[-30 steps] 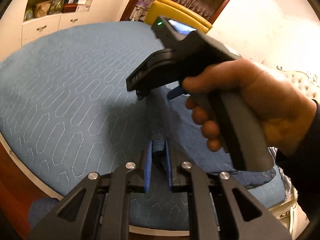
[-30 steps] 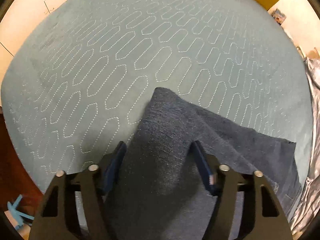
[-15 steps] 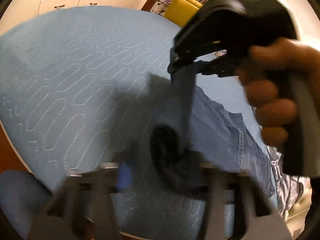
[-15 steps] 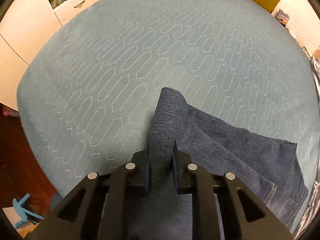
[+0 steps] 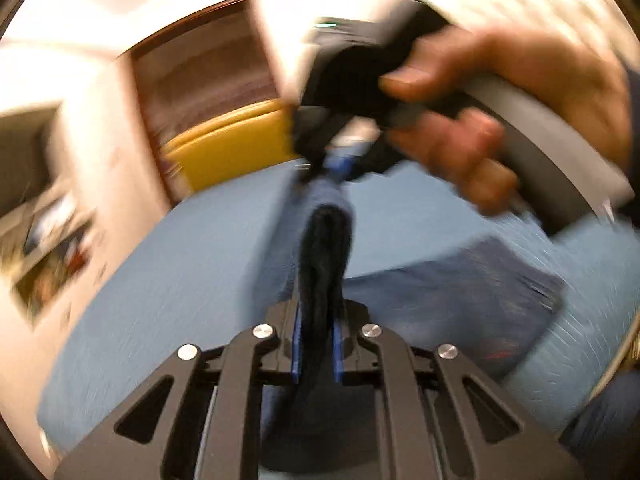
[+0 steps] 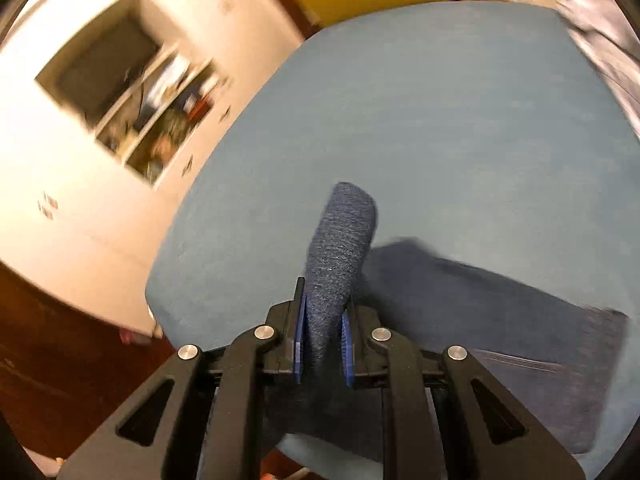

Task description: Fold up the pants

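Dark blue denim pants (image 5: 448, 292) lie partly on the blue quilted bed (image 5: 180, 272), with one end lifted. My left gripper (image 5: 316, 344) is shut on a thick fold of the pants (image 5: 324, 256), held above the bed. My right gripper (image 6: 322, 344) is shut on another fold of the pants (image 6: 344, 240), which stands up between its blue pads. In the left wrist view the right gripper (image 5: 340, 168), held by a hand, pinches the same raised edge just beyond my left one. The rest of the pants (image 6: 500, 312) trails right on the bed.
A yellow headboard or chair (image 5: 232, 144) stands past the far edge of the bed. White cabinets with open shelves (image 6: 160, 120) are at the left. A dark wooden floor (image 6: 48, 344) lies below the bed's left edge. The frames are motion-blurred.
Both grippers have risen and tilted up with the pants' edge pinched in them, lifting it off the bed. The right gripper went from open to shut on the fold.
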### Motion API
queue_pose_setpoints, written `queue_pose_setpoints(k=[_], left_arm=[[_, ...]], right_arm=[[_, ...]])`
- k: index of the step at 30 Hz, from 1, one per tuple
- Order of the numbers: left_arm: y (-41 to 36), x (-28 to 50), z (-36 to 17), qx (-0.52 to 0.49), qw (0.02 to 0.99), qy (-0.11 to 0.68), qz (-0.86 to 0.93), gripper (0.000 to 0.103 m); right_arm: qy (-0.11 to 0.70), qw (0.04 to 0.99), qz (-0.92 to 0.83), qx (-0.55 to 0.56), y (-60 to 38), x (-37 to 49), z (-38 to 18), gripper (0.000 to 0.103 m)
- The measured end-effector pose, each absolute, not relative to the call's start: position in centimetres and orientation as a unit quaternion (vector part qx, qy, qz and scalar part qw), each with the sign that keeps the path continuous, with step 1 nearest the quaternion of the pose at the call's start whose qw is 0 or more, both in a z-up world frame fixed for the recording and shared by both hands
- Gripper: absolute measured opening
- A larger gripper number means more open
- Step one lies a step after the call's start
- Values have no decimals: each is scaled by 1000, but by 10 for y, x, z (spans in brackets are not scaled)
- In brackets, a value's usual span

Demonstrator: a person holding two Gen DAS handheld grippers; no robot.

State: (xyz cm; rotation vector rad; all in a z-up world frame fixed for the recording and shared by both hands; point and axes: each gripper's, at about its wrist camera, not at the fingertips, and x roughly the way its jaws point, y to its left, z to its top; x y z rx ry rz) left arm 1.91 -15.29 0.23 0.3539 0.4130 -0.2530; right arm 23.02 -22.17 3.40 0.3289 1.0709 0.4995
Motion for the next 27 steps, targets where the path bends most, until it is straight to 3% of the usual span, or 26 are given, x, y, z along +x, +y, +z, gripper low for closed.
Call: queue_pose_setpoints(k=[2,6,8,9,10,12,14,16,18,19,20,22,27], left_arm=[[-229,17,-45,236,938,207,-149,11],[-295,8,-122,323,904,230,-159,12],[-305,7,-141,357,896,220,-148,19],[-308,4,-148,380,890,208,-140,30],[-310,3,-150,389,889,202,-135,35],[-316,-3,-152,408,887,181,-119,37],[-319,-18,-155,421,886,158,-111,37],[-328,-19,-162,447,877,141,-108,36],[-342,-22,-170,461,867,148,-120,13],[-342,-22,-175,467,865,140,-116,12],[-344,-25,-172,468,865,137,-113,11],[-347,-32,-167,473,866,122,-105,11],[-365,-39,-157,488,862,88,-109,10]], right_arm=[[502,818,219,177,-281,225,8,15],[540,790,184,225,-373,220,-95,16],[553,780,179,232,-386,220,-128,22],[551,775,189,247,-391,219,-140,23],[546,774,196,254,-393,219,-144,26],[542,776,207,248,-390,220,-145,30],[537,780,208,244,-394,216,-140,44],[528,784,216,244,-397,219,-136,47],[535,784,212,234,-389,230,-136,47],[542,781,208,230,-384,237,-139,39],[546,780,206,226,-383,241,-140,22],[544,784,213,210,-377,244,-134,12],[506,807,226,204,-397,233,-96,9]])
